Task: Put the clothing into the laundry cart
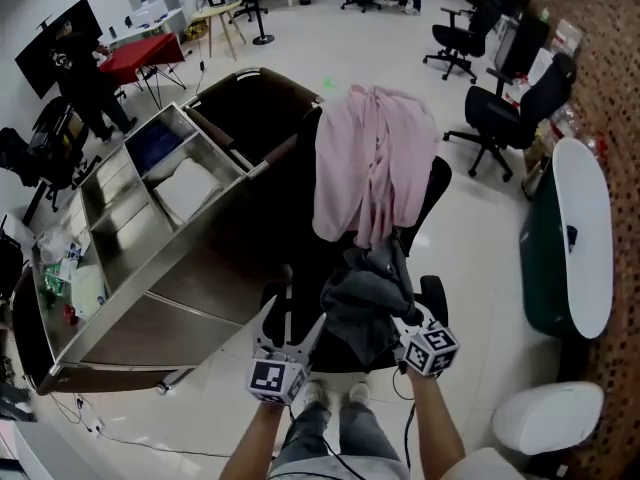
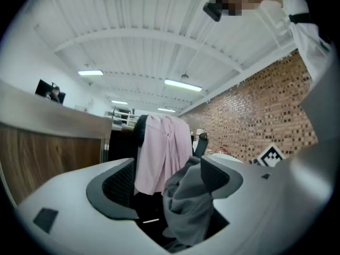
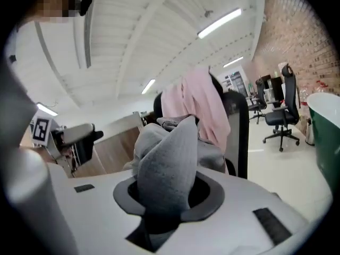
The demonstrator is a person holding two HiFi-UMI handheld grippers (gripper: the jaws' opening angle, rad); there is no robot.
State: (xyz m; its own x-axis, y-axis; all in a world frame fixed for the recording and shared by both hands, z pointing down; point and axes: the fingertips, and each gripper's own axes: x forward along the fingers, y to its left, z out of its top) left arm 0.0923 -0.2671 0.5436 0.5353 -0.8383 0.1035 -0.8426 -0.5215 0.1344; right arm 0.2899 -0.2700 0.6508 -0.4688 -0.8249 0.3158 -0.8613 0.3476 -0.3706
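A grey garment [image 1: 365, 298] hangs bunched over the seat of a black office chair [image 1: 436, 196]. My right gripper [image 1: 396, 304] is shut on it; in the right gripper view the grey cloth [image 3: 164, 169] fills the closed jaws of that gripper [image 3: 164, 198]. My left gripper [image 1: 295, 316] stands open just left of the garment; in its own view the grey cloth [image 2: 188, 206] hangs between the wide jaws of the gripper [image 2: 167, 187], close against the right pad. A pink garment [image 1: 372, 158] is draped over the chair's back. The laundry cart [image 1: 150, 293], brown-walled, stands to the left.
A metal shelf unit [image 1: 130, 208] with small items lies along the cart's left side. Black office chairs [image 1: 500, 113] stand at the back right. At the right sit a green and white tub [image 1: 572, 238] and a round white object [image 1: 550, 418]. A person in black [image 1: 85, 78] stands far left.
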